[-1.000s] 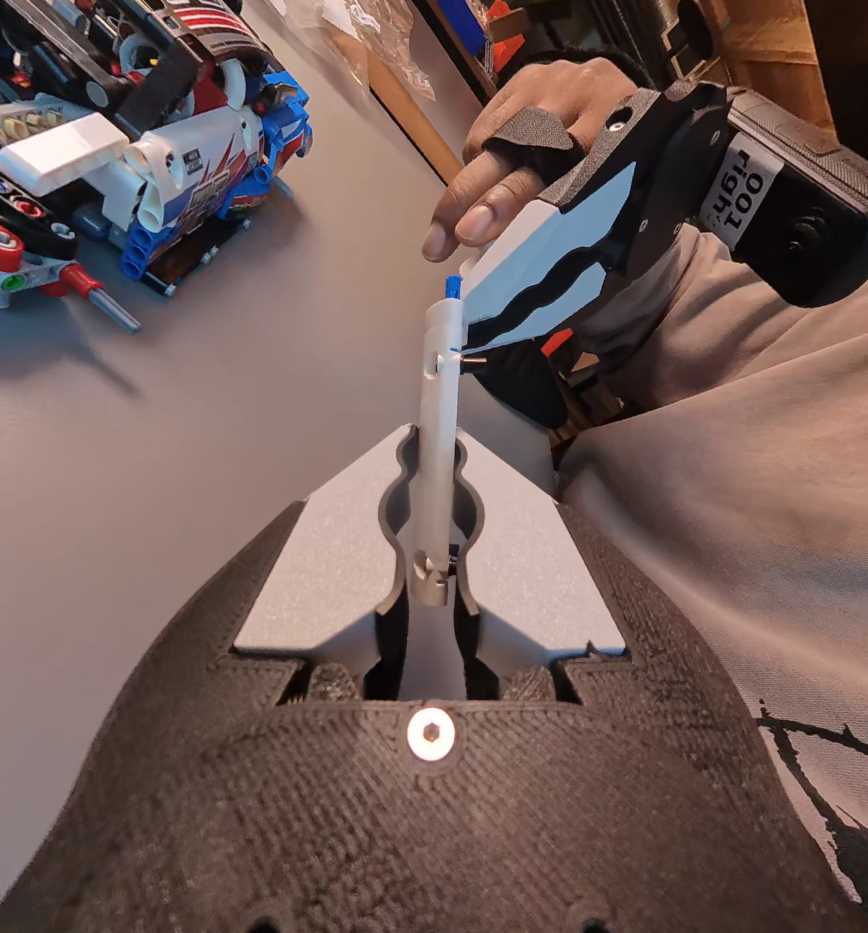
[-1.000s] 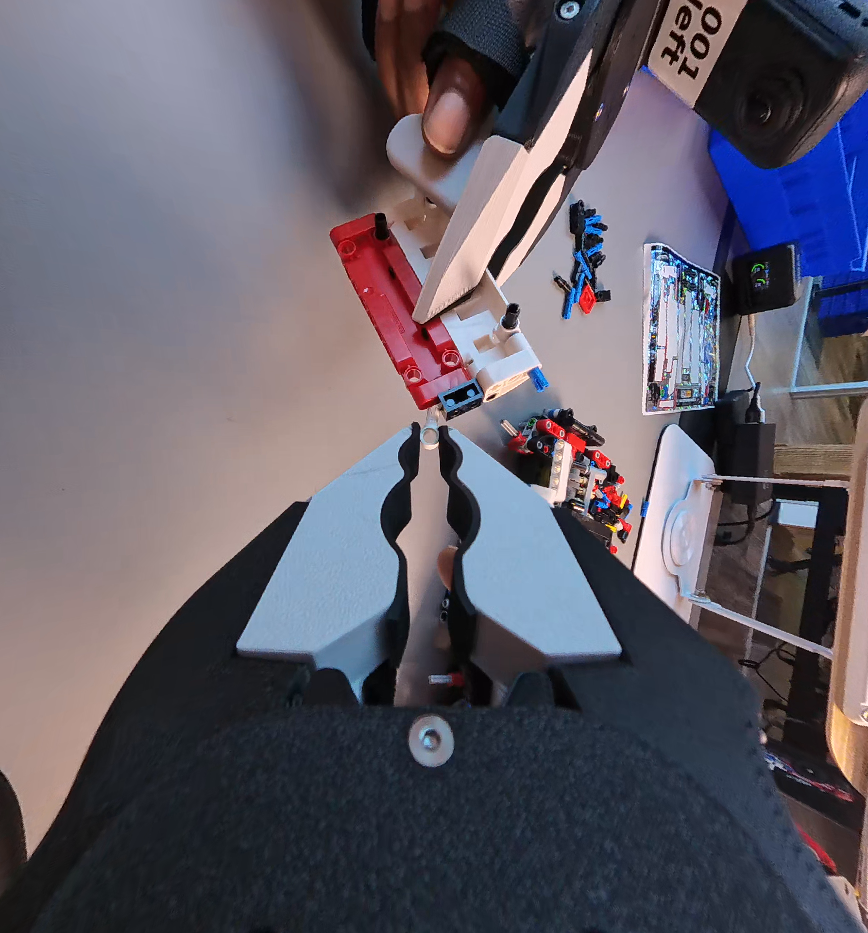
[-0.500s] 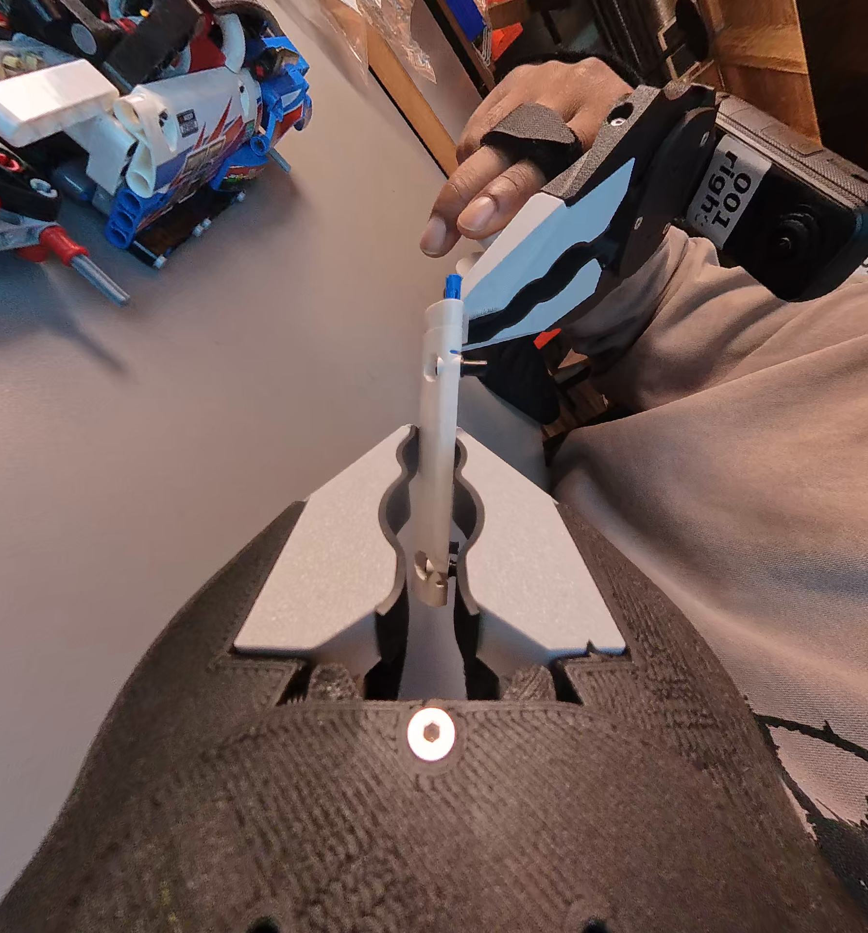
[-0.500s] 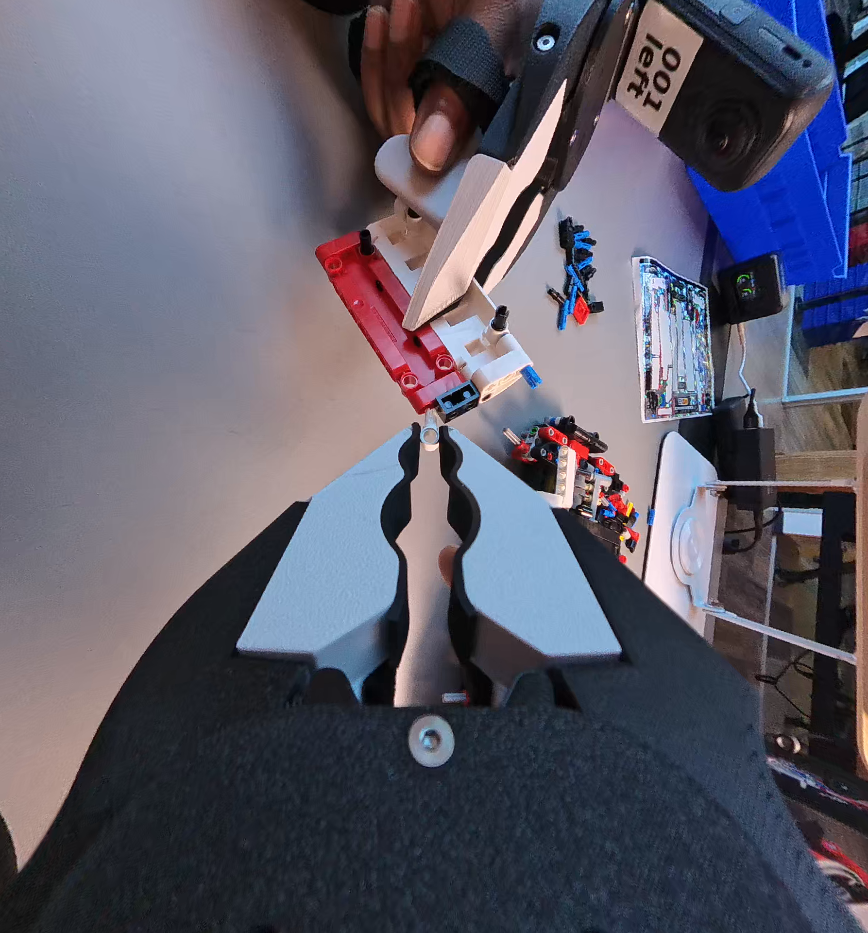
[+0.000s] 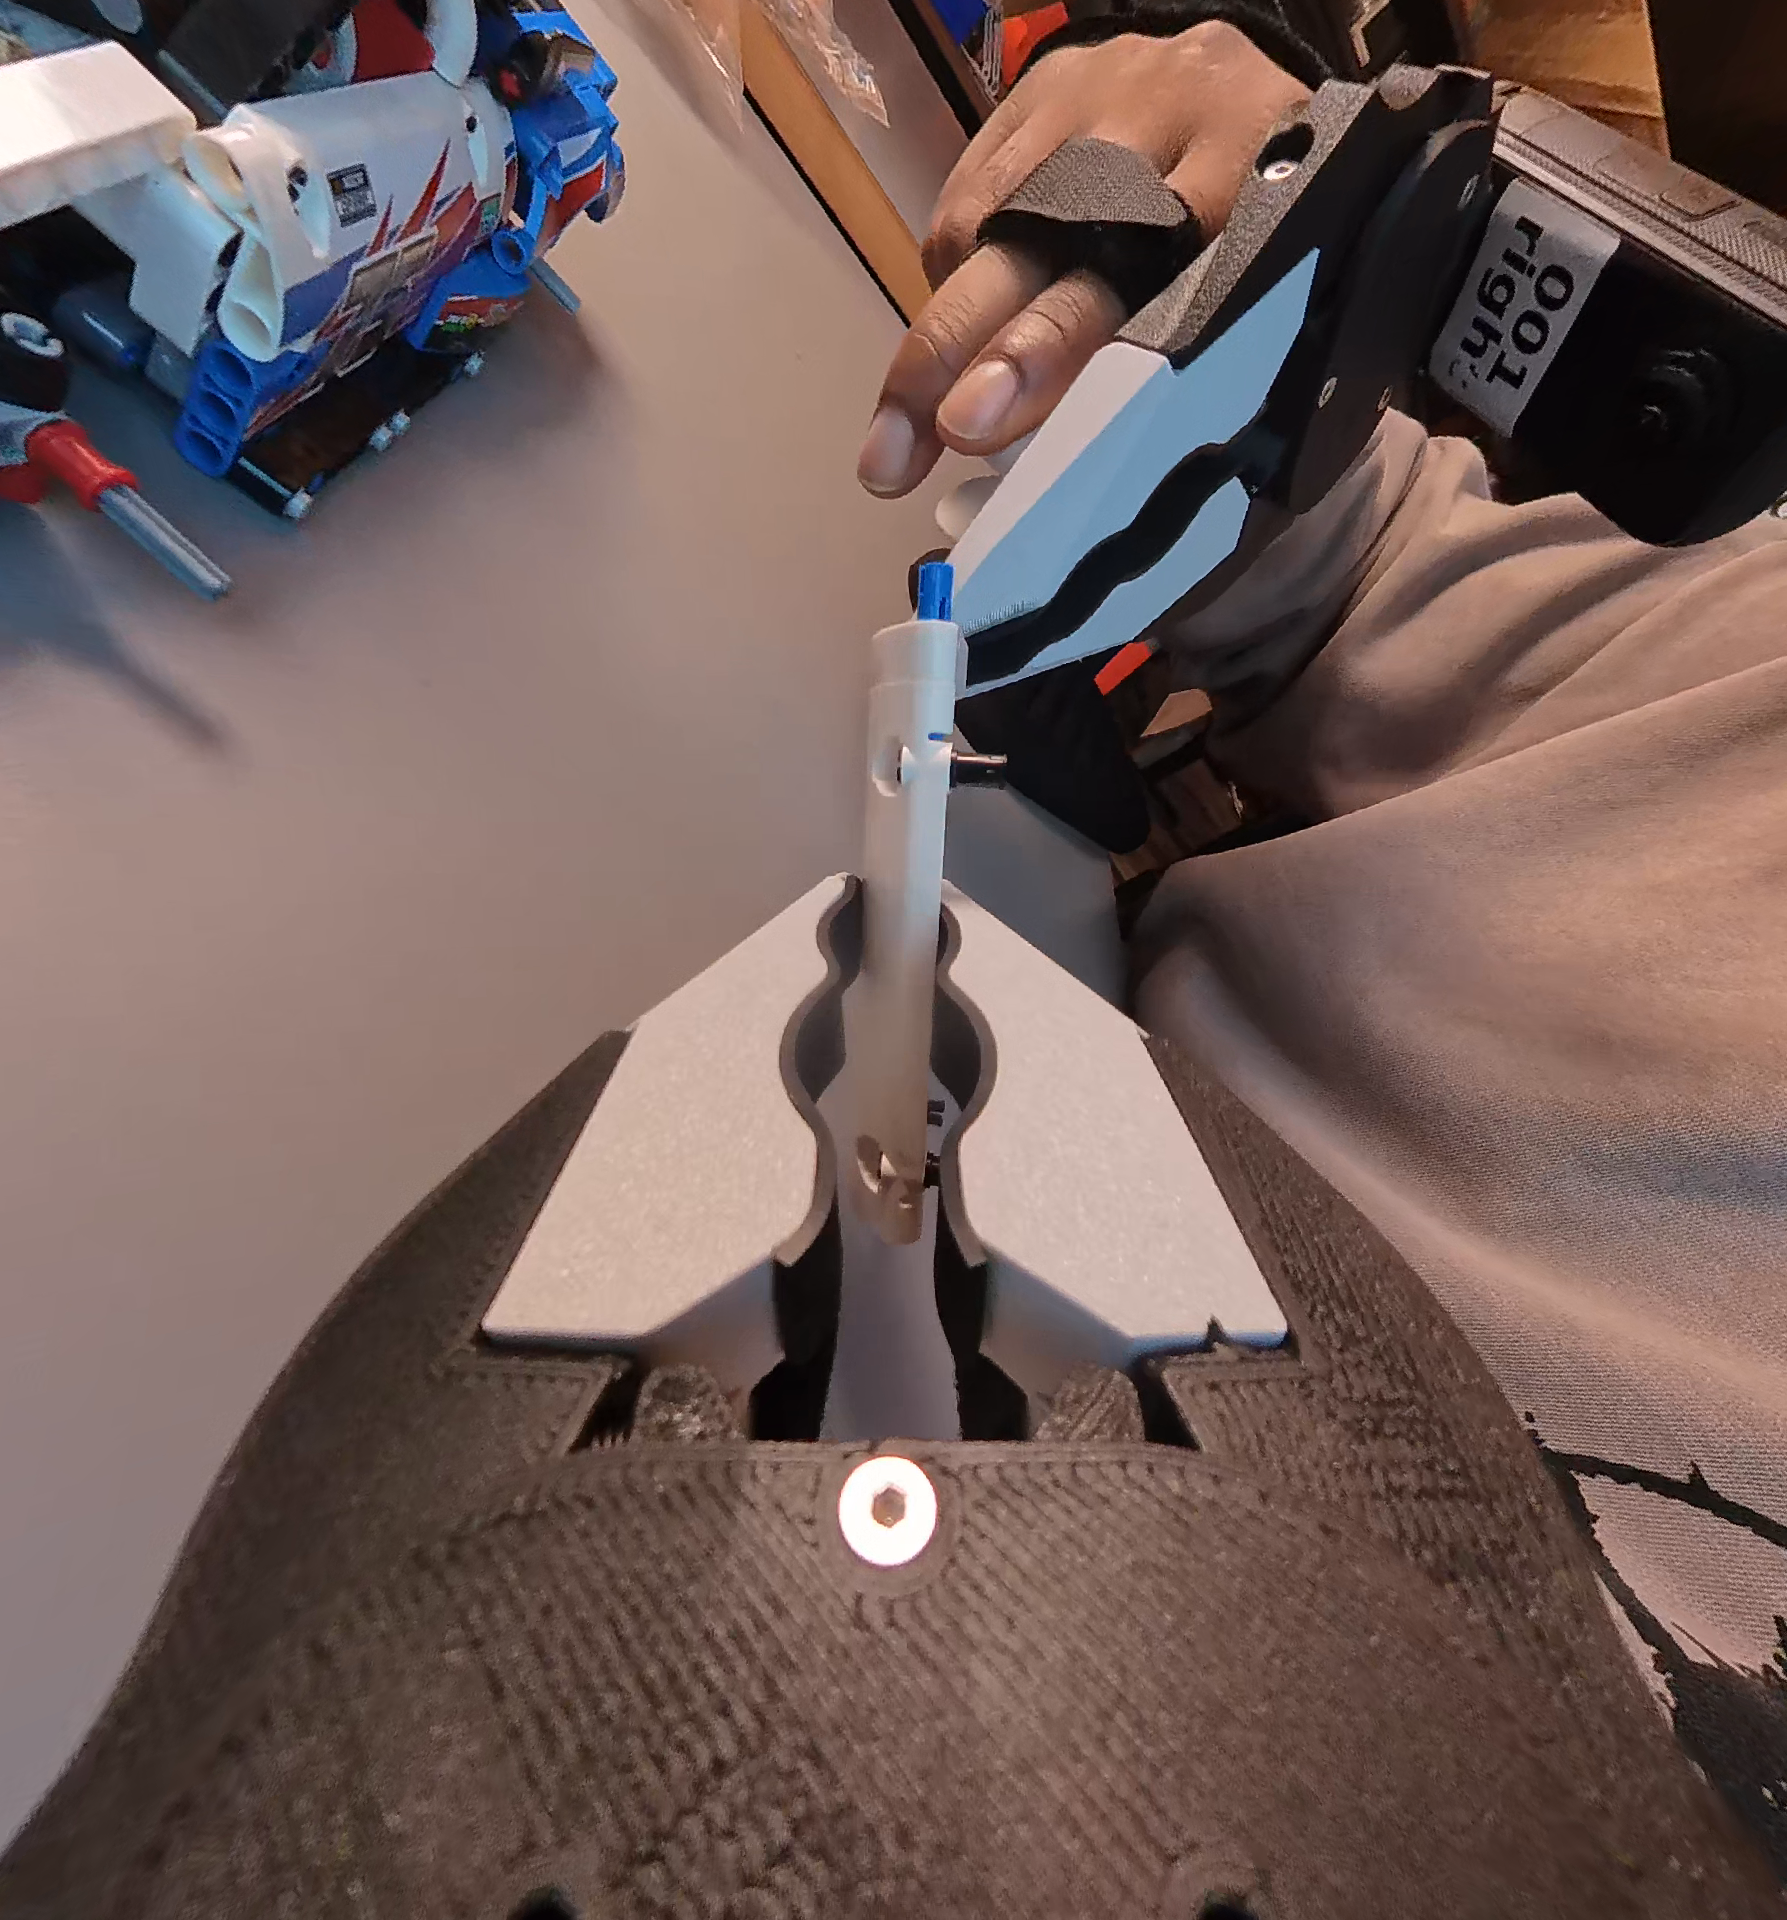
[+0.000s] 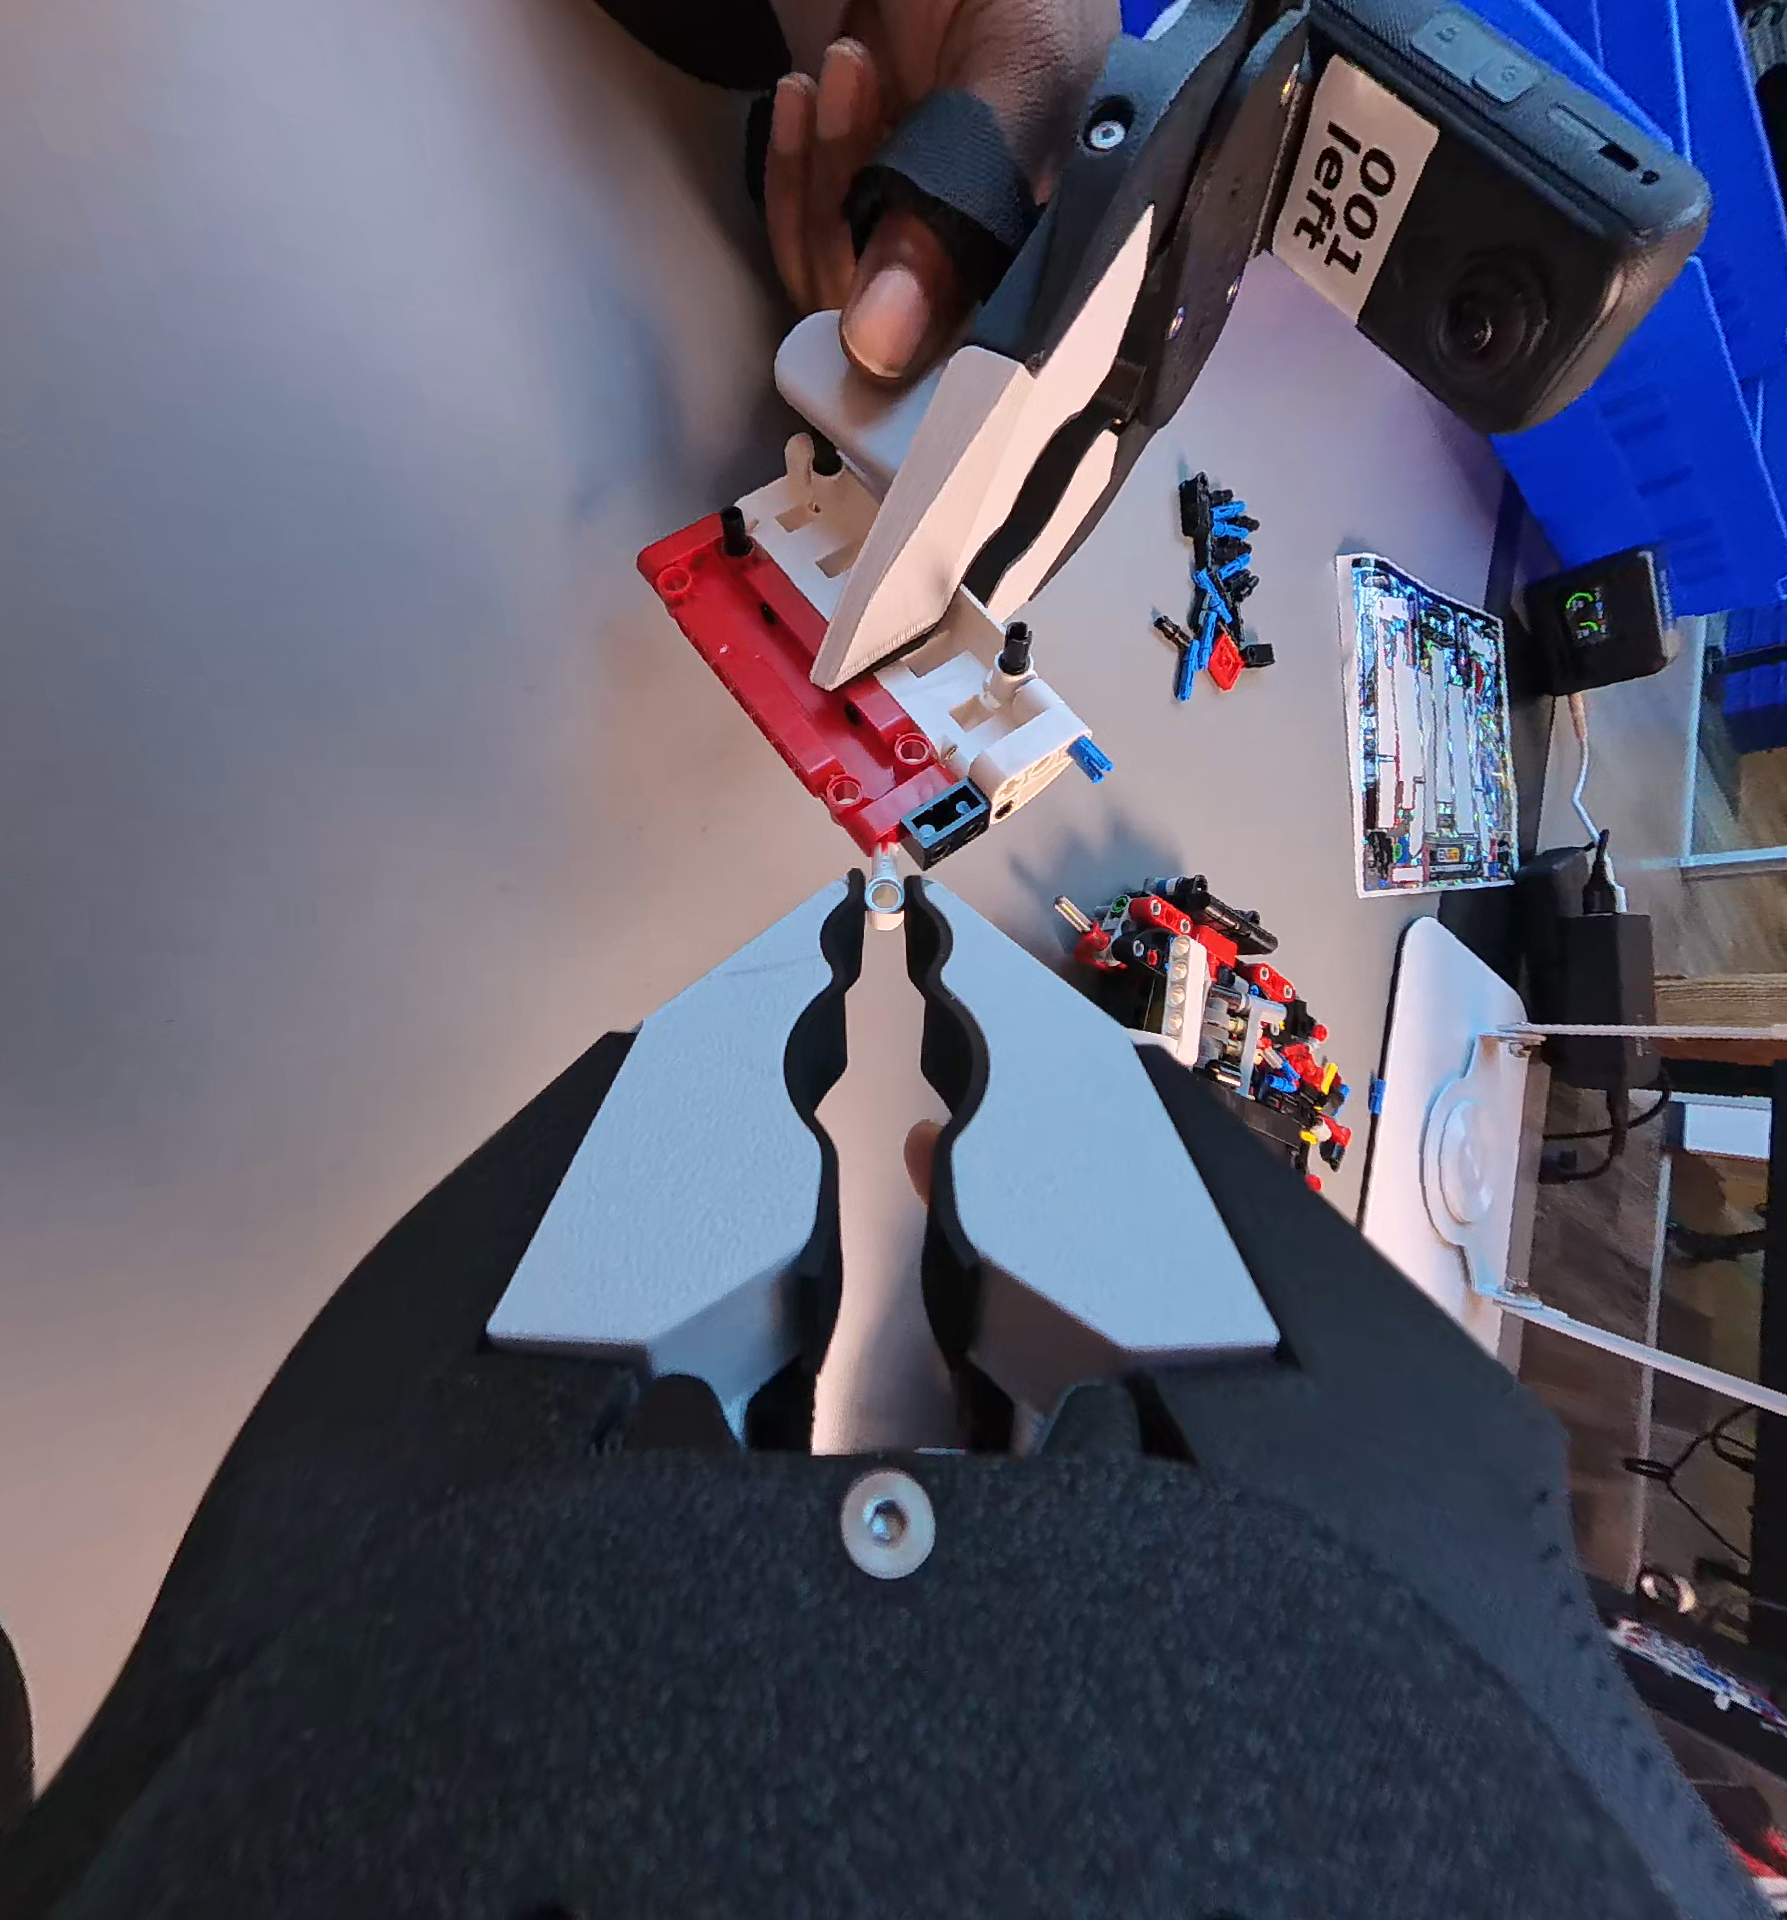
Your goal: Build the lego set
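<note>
- My left gripper [image 5: 894,904] had its jaws clamped on a red-and-white Lego panel assembly [image 6: 858,675], held edge-on above the grey surface [image 5: 401,831].
- My right gripper [image 6: 881,894] pinched a small light-grey connector [image 6: 883,896] at its jaw tips, just beside the assembly's black brick [image 6: 946,823].
- The partly built Lego car [image 6: 1216,997], loose blue and black pins [image 6: 1216,587] and a sticker sheet [image 6: 1429,727] lay farther off.

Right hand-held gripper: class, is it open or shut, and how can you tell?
Shut. The right hand-held gripper pinches a small grey connector piece at its fingertips, just below the red and white panel assembly.
</note>
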`<state>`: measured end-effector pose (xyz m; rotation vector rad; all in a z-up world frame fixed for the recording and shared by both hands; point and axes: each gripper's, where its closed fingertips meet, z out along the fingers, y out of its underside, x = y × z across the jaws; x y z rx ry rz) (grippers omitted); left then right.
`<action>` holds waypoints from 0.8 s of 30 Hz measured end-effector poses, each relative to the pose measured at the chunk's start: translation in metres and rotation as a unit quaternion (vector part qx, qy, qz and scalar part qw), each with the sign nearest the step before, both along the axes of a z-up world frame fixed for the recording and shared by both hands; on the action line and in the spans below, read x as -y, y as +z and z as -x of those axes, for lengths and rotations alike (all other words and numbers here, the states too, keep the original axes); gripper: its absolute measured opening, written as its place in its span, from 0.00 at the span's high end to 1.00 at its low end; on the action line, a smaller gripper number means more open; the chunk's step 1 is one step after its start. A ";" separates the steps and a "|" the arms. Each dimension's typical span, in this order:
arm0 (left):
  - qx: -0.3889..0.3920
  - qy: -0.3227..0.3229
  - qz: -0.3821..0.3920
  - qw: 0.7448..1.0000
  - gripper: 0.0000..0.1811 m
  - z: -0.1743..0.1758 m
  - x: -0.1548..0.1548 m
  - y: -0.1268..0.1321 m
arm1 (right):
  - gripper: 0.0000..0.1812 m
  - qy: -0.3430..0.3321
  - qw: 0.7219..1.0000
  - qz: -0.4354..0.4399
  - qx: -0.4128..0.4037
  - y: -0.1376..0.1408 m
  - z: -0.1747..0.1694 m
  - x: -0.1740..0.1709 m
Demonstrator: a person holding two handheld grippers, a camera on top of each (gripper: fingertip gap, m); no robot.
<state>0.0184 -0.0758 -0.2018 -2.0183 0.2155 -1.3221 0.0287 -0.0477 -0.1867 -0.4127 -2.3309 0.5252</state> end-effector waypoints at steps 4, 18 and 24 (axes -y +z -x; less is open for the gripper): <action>-0.006 -0.006 -0.004 1.000 0.96 -0.002 0.001 -0.001 | 0.98 0.013 1.000 -0.020 0.004 -0.001 -0.002 0.001; -0.038 -0.034 -0.037 0.998 0.94 -0.015 0.005 -0.003 | 0.98 0.080 0.991 -0.109 0.010 -0.006 -0.010 0.007; -0.055 -0.032 -0.081 0.995 0.94 -0.020 0.002 0.004 | 0.98 0.097 0.989 -0.109 0.007 -0.005 -0.010 0.016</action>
